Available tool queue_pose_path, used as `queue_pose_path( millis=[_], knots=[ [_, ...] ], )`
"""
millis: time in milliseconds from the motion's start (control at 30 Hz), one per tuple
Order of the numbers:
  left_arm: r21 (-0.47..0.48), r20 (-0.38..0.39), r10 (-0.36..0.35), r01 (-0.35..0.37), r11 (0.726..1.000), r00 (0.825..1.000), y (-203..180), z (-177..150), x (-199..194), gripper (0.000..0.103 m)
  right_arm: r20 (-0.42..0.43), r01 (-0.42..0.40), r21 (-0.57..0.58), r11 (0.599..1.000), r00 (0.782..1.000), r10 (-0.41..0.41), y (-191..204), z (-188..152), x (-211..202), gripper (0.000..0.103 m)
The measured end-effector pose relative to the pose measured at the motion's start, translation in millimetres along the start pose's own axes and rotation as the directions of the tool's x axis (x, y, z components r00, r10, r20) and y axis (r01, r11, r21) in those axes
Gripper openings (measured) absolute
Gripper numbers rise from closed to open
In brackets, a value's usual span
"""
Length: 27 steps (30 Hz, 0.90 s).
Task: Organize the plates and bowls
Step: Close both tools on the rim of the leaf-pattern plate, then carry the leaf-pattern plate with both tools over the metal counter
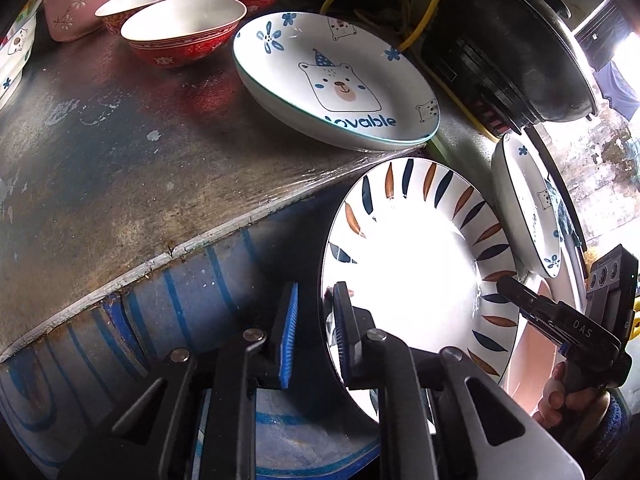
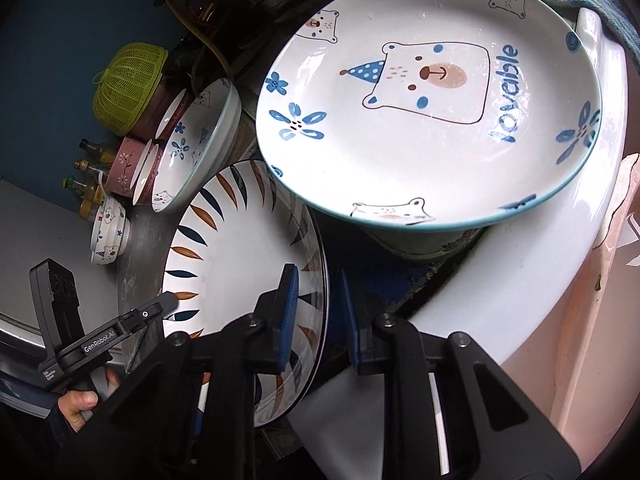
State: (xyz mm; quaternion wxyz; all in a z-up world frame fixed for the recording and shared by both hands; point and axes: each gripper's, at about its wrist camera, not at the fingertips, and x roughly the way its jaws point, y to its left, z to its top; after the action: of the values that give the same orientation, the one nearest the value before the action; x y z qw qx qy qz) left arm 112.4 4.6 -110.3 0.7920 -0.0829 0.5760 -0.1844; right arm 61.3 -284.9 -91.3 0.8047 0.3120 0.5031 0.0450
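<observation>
A white plate with blue and brown leaf marks (image 1: 412,268) (image 2: 240,280) is held between both grippers, off the counter's edge. My left gripper (image 1: 316,332) straddles its rim, one pad on each side with a small gap. My right gripper (image 2: 318,312) straddles the opposite rim the same way. It also shows in the left wrist view (image 1: 520,292). A bear plate marked "lovable" (image 1: 336,80) lies on the metal counter (image 1: 120,168). A second bear plate (image 2: 428,96) (image 1: 528,204) rests raised at the right.
Three red bowls (image 1: 184,28) and a pink flowered bowl (image 1: 84,0) stand at the counter's back. A dark pot with lid (image 1: 520,52) and yellow cables sit behind. A white basin (image 2: 520,280), a green mesh cover (image 2: 128,80) and bottles (image 2: 88,184) are in view.
</observation>
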Motion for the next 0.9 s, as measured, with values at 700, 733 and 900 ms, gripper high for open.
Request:
queue_pose_path(
  millis=[700,733,900],
  knots=[
    [0.057,0.000,-0.024,0.024,0.998,1.000,-5.3,2.0,0.8,0.007,-0.007,0.017,-0.037,0.999,1.000,-0.018,7.5,-1.5,6.0,0.012],
    [0.053,0.004,-0.025,0.025,0.998,1.000,-3.7,1.3,-1.1,0.007,-0.005,0.015,-0.042,0.999,1.000,-0.015,9.2,-2.2,5.0,0.012],
    [0.045,0.026,-0.031,0.030,0.999,0.999,1.0,-1.2,-13.3,0.007,0.002,0.004,-0.064,0.998,1.000,-0.004,18.8,-3.2,0.6,0.011]
  ],
)
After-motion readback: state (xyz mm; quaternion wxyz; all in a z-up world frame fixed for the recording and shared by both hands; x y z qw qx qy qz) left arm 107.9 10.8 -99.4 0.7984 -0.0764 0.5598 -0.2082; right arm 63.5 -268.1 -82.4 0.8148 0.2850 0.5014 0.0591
